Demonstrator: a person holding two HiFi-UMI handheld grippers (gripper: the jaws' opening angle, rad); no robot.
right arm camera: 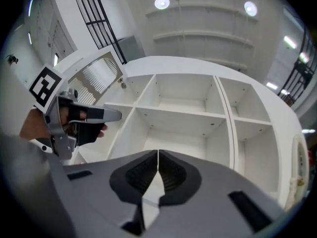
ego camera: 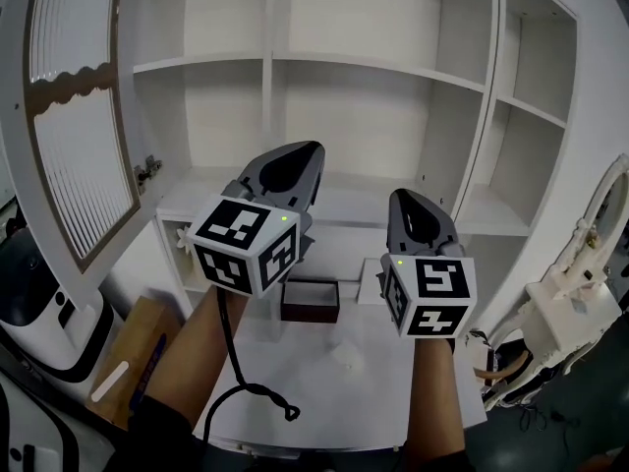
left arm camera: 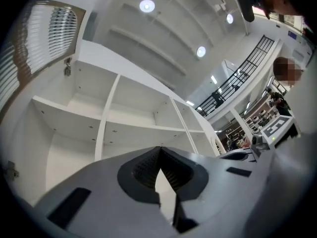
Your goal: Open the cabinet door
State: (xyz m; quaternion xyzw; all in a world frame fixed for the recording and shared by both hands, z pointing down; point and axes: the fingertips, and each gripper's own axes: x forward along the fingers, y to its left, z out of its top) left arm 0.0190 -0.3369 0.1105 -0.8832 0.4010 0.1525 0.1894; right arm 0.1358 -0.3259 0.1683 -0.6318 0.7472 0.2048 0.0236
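The white cabinet [ego camera: 373, 96] stands open in front of me, its shelves bare. Its left door [ego camera: 74, 116], a louvred panel in a brown frame, is swung out at the left and also shows in the left gripper view [left arm camera: 44, 38]. The right door [ego camera: 601, 224] hangs open at the far right edge. My left gripper [ego camera: 308, 152] is held in the air before the lower shelves, shut with nothing in it [left arm camera: 159, 148]. My right gripper [ego camera: 408, 198] hovers beside it, also shut and empty [right arm camera: 158, 151]. Neither touches the cabinet. The right gripper view also catches the left gripper [right arm camera: 74, 117] in a hand.
A small dark box [ego camera: 311, 301] sits on the white table [ego camera: 324, 401] below the grippers. A black cable [ego camera: 246, 386] trails from the left gripper. A cardboard box [ego camera: 133, 362] and a white machine [ego camera: 39, 313] stand at the left, white equipment [ego camera: 570, 313] at the right.
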